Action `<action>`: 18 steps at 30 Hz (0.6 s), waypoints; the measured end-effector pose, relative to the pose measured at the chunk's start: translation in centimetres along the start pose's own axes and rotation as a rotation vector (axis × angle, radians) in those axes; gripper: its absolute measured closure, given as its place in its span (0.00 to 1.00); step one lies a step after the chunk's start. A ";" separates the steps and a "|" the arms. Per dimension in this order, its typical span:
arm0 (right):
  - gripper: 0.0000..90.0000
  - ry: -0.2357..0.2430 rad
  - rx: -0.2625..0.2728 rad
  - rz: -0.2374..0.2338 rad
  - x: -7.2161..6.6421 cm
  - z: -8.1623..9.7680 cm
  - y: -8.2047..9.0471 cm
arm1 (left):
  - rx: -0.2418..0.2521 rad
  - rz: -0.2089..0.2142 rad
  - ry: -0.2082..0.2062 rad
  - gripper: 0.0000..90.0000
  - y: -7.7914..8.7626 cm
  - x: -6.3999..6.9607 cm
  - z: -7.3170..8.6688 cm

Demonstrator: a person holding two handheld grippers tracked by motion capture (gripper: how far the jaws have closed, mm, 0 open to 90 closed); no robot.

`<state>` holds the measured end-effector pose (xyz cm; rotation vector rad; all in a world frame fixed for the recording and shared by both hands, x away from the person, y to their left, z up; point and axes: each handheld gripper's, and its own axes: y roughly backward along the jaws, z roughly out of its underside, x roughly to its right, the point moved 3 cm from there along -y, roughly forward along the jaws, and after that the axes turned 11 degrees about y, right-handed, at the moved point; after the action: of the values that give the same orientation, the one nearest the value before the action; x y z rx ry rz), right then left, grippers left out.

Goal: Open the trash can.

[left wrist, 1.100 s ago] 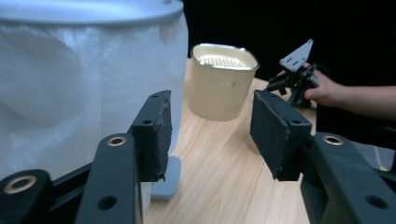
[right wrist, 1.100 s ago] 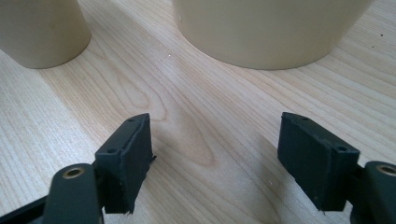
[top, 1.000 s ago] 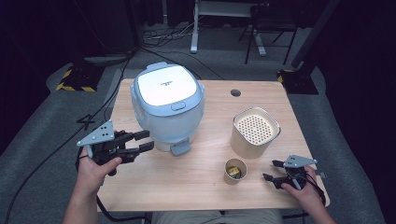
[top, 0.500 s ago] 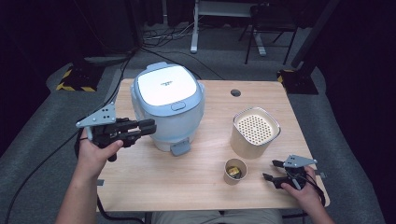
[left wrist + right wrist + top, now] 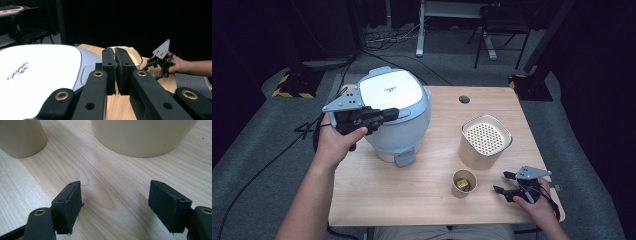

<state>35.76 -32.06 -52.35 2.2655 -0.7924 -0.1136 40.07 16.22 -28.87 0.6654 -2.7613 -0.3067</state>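
Left gripper (image 5: 387, 114): jaws just closed, pads together, nothing between; lifted from table level to the rice cooker (image 5: 394, 117) lid, at 9 o'clock of it, likely to press it. Forearm angled in from 6 o'clock. Right gripper (image 5: 504, 183): open, empty, resting at 4 o'clock on the table (image 5: 412, 195).

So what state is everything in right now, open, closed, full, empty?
Left gripper: jaws shut with nothing between them, raised at the cooker's lid.
Right gripper: jaws open, empty, low over the table.
Rice cooker: lid closed, upright.
Perforated basket: upright, nothing seen inside.
Small cup: upright, with something yellowish inside.
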 end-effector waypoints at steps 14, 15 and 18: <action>0.30 0.000 0.000 0.000 0.0 0.0 0.0 | -0.143 -0.092 0.007 1.00 -2.8 -1.1 -0.4; 0.30 0.001 0.000 0.000 0.0 0.0 0.0 | -0.154 -0.103 0.005 1.00 -2.8 -1.1 -0.3; 0.30 0.000 0.000 0.000 0.0 0.0 0.0 | -0.170 -0.114 -0.001 1.00 -2.8 -1.2 -0.2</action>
<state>35.77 -32.07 -52.35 2.2655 -0.7922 -0.1131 42.28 14.33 -29.69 0.7788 -2.6647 -0.5597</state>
